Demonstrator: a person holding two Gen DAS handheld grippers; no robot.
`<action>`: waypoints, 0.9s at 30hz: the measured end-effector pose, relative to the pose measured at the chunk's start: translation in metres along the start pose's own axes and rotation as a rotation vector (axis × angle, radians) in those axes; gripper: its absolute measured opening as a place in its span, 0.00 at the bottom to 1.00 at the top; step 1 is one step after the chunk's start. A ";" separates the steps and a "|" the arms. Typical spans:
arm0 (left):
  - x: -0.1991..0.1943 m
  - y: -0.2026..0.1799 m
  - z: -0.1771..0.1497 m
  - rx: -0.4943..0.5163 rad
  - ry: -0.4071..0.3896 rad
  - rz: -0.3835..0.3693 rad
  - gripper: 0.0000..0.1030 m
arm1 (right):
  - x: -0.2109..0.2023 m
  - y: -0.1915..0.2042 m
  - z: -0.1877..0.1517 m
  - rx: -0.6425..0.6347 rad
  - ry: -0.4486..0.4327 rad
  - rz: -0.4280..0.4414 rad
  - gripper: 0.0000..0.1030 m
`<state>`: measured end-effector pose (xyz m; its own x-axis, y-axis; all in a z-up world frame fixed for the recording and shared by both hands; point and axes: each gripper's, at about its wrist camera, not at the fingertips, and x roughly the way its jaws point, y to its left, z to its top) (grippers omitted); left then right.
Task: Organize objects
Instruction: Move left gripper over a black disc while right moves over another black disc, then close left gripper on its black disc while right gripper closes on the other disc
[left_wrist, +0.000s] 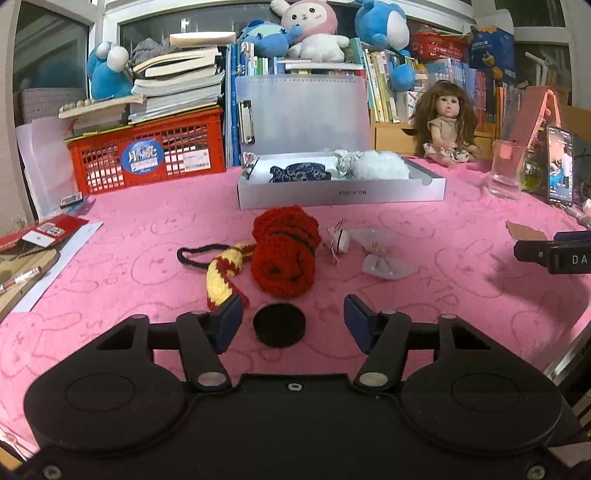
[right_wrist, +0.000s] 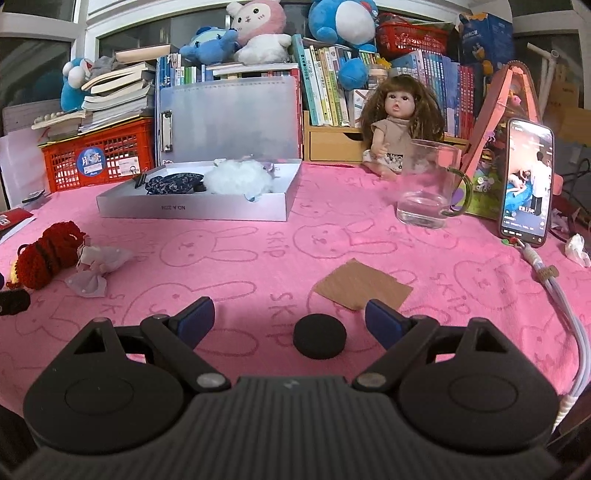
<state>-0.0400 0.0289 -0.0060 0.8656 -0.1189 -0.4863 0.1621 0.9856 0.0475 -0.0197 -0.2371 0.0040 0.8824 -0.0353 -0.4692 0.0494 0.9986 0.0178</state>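
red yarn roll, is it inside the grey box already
No, the red yarn roll lies on the pink cloth in front of the grey box.

Pink bunny-print cloth (right_wrist: 369, 236): silver box (right_wrist: 192, 212), glass mug (right_wrist: 424, 192), possibly cardboard scrap (right_wrist: 364, 284).

Bare pink cloth (right_wrist: 229, 258) lies before the box (right_wrist: 192, 212); glass (right_wrist: 428, 184) and phone (right_wrist: 526, 184) crowd the right.

Packed bookshelves (right_wrist: 332, 85) behind pink-clothed table (right_wrist: 369, 243).
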 end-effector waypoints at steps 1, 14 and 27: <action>0.001 0.000 0.000 -0.005 0.005 0.000 0.55 | 0.000 0.000 0.000 0.000 0.002 -0.001 0.90; 0.005 0.004 -0.003 -0.031 0.028 0.011 0.52 | 0.002 -0.002 -0.004 0.016 0.030 -0.018 0.74; 0.005 0.004 -0.004 -0.039 0.032 0.005 0.40 | 0.003 -0.003 -0.005 0.022 0.039 -0.023 0.54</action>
<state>-0.0370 0.0327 -0.0117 0.8507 -0.1109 -0.5138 0.1388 0.9902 0.0162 -0.0196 -0.2398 -0.0022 0.8620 -0.0559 -0.5038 0.0799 0.9965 0.0261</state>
